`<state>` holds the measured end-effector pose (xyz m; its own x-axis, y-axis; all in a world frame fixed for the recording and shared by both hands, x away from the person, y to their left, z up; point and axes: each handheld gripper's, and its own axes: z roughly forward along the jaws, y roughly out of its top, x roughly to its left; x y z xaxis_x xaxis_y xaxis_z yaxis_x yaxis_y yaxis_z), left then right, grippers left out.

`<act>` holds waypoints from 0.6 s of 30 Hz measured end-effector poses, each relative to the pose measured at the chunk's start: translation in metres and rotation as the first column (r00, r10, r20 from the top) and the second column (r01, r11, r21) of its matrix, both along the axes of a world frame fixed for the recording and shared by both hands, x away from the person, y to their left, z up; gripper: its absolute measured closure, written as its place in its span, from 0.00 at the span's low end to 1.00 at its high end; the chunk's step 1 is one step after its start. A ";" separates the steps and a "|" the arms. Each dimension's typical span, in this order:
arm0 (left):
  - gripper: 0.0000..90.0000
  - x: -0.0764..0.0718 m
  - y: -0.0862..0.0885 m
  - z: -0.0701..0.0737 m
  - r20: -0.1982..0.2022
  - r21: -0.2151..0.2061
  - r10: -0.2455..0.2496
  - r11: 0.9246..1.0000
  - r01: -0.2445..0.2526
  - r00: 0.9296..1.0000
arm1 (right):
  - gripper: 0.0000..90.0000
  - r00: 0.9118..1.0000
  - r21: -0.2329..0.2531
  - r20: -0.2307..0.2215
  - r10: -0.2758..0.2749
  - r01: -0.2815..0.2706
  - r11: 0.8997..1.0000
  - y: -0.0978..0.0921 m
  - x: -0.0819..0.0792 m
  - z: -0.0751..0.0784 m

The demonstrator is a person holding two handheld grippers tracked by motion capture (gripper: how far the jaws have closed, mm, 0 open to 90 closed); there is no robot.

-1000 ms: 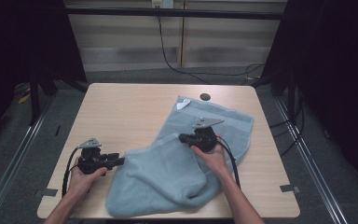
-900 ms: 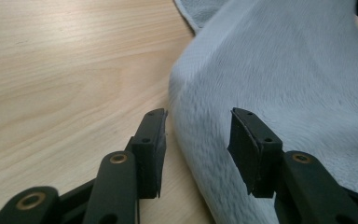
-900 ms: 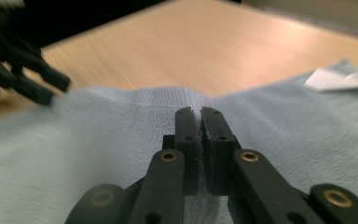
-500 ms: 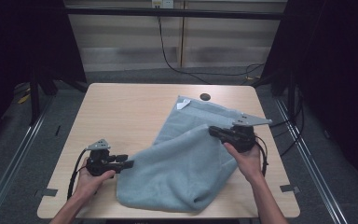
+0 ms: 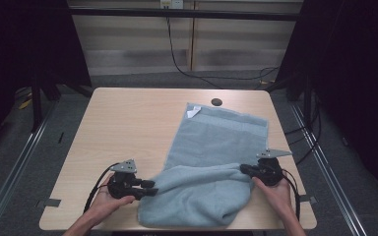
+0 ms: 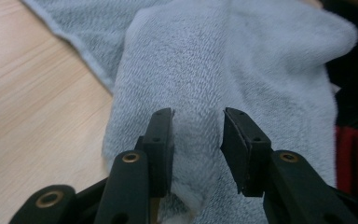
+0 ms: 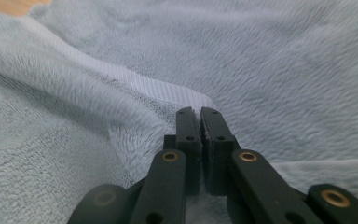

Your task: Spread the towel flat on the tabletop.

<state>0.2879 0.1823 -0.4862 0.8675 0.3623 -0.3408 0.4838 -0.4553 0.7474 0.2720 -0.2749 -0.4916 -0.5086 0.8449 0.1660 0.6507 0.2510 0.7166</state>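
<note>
A light blue towel (image 5: 216,142) lies on the wooden table (image 5: 128,118); its near part is folded over into a thick bunch at the front edge. My left gripper (image 5: 153,188) is at the bunch's left end, and in the left gripper view it (image 6: 196,126) stands open with towel pile (image 6: 242,60) between and beyond the jaws. My right gripper (image 5: 242,169) is at the bunch's right end. In the right gripper view its jaws (image 7: 200,112) are shut on a hemmed corner of the towel (image 7: 284,60).
A white tag (image 5: 193,112) sticks out at the towel's far left corner, near a dark cable hole (image 5: 216,102) in the table. Bare wood (image 6: 28,116) stretches left of the towel. Dark floor and frame rails surround the table.
My right gripper has pulled its towel corner to the right and toward the near edge, stretching the fold out. The left gripper has shifted slightly right and nearer.
</note>
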 end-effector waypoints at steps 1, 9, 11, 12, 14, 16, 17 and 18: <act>0.69 0.004 0.002 0.003 0.006 -0.014 0.023 1.000 -0.023 1.000 | 0.97 1.000 -0.007 -0.009 0.008 -0.008 1.000 0.001 0.001 -0.003; 0.68 0.046 -0.005 -0.010 -0.030 0.041 0.142 0.989 -0.141 0.989 | 0.97 1.000 0.009 -0.025 0.015 -0.014 1.000 0.005 0.005 -0.009; 0.63 0.041 -0.013 -0.013 -0.030 0.067 0.108 0.992 -0.105 0.994 | 0.97 1.000 0.012 -0.024 0.015 -0.015 1.000 0.005 0.006 -0.010; 0.61 0.041 -0.013 -0.013 -0.030 0.067 0.108 0.992 -0.105 0.994 | 0.97 1.000 0.012 -0.024 0.015 -0.015 1.000 0.005 0.006 -0.010; 0.60 0.033 -0.020 -0.014 -0.015 0.097 0.070 0.993 -0.069 0.997 | 0.97 1.000 0.011 -0.023 0.014 -0.014 1.000 0.006 0.005 -0.010; 0.65 0.028 -0.025 -0.015 -0.002 0.107 0.041 0.993 -0.041 0.999 | 0.97 1.000 0.006 -0.018 0.013 -0.013 1.000 0.007 0.005 -0.010; 0.65 0.024 -0.028 -0.015 0.016 0.116 0.033 0.993 -0.034 0.999 | 0.97 1.000 0.004 -0.018 0.010 -0.010 1.000 0.007 0.005 -0.010; 0.77 0.021 -0.028 -0.014 0.028 0.128 0.002 0.992 -0.006 1.000 | 0.97 1.000 -0.002 -0.010 0.015 -0.015 1.000 0.009 0.004 -0.010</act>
<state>0.3087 0.1544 -0.5001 0.8745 0.4050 -0.2667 0.4654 -0.5464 0.6963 0.2758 -0.2661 -0.5014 -0.5193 0.8376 0.1696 0.6541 0.2620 0.7096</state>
